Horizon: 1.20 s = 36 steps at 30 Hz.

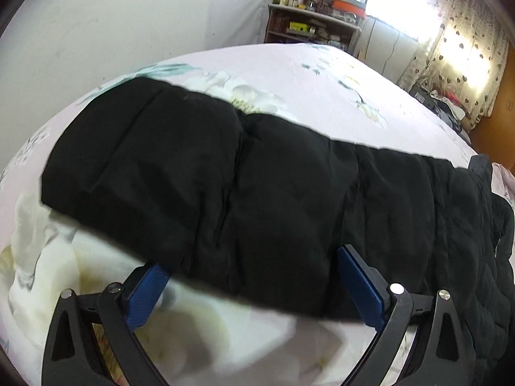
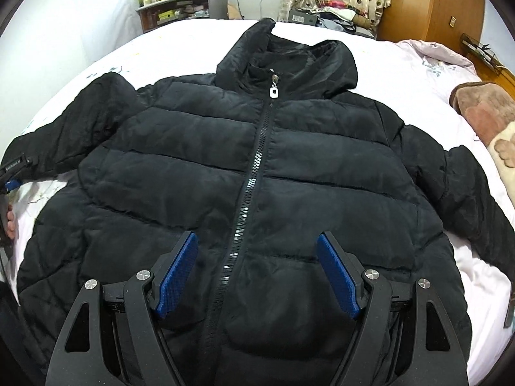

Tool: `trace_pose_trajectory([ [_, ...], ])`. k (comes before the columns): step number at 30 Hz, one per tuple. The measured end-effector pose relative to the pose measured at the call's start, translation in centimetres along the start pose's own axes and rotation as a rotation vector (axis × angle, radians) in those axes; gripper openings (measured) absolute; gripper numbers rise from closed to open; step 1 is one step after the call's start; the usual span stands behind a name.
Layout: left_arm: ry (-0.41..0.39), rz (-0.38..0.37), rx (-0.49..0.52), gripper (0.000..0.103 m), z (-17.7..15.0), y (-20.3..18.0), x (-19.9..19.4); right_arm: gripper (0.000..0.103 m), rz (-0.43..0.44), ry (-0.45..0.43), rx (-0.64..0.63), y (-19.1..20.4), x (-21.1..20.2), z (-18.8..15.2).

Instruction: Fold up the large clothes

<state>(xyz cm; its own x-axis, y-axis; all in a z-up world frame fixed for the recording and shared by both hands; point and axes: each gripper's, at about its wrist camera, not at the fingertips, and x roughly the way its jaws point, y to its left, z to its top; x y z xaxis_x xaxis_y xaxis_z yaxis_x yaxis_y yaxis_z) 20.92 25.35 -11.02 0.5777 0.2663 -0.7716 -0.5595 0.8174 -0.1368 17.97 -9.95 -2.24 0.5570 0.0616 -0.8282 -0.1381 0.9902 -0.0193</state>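
A black hooded puffer jacket [image 2: 257,173] lies face up on the bed, zipped, hood at the far end, both sleeves spread out. My right gripper [image 2: 257,257] is open, its blue pads either side of the zipper above the jacket's lower front. In the left wrist view the jacket's left sleeve [image 1: 225,177] stretches across the frame. My left gripper [image 1: 251,267] is open wide, and the sleeve's near edge lies across the gap between its blue pads. The left gripper also shows at the far left edge of the right wrist view [image 2: 9,183], by the sleeve cuff.
The bed has a pale floral sheet [image 1: 289,74]. A cluttered shelf [image 1: 309,25] stands beyond the bed by a white wall. A brown and pink blanket [image 2: 486,119] lies at the bed's right side. A wooden wardrobe [image 2: 431,3] and a curtained window are behind.
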Motion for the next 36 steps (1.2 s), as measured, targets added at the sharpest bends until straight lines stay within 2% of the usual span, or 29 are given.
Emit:
trace_pose_trajectory([
  [1,-0.015,-0.002,0.014,0.088,0.1,-0.2,0.1,0.076,-0.006,0.004,0.002,-0.2,0.2,-0.1],
  [3,-0.019,-0.006,0.037,0.06,0.6,-0.5,0.5,0.076,-0.016,0.012,0.014,-0.7,0.3,-0.2],
  [4,-0.015,-0.017,0.042,0.052,0.9,-0.8,0.5,0.076,-0.019,0.014,0.019,-0.9,0.4,-0.3],
  [5,-0.011,-0.029,0.047,0.034,1.2,-1.0,0.3,0.076,-0.023,0.015,0.025,-1.1,0.2,-0.4],
  [6,-0.01,-0.04,0.052,0.025,1.5,-1.3,0.0,0.076,-0.027,0.013,0.029,-1.4,0.1,-0.5],
  [8,-0.016,-0.072,0.061,0.02,2.4,-1.9,-1.3,0.076,-0.033,0.014,0.035,-1.8,-0.2,-0.7],
  [13,-0.091,-0.184,0.115,0.016,5.3,-4.4,-7.0,0.076,-0.055,-0.004,0.024,-2.4,-2.2,-1.5],
  [17,-0.165,-0.31,0.19,0.016,7.1,-8.6,-13.0,0.076,-0.07,-0.028,0.016,-2.8,-4.0,-1.9],
  [22,-0.192,-0.494,0.27,0.016,8.0,-15.2,-18.0,0.076,-0.092,-0.057,0.028,-4.3,-6.0,-2.6],
  [27,-0.137,-0.648,0.379,0.016,6.1,-23.8,-18.7,0.076,-0.094,-0.069,0.102,-7.3,-7.2,-3.5],
  [31,-0.025,-0.727,0.47,0.016,2.0,-31.3,-16.7,0.076,-0.099,-0.057,0.174,-10.1,-7.2,-4.5],
  [36,0.111,-0.733,0.569,0.018,-4.2,-37.7,-12.7,0.076,-0.099,-0.045,0.227,-13.0,-6.7,-6.0],
])
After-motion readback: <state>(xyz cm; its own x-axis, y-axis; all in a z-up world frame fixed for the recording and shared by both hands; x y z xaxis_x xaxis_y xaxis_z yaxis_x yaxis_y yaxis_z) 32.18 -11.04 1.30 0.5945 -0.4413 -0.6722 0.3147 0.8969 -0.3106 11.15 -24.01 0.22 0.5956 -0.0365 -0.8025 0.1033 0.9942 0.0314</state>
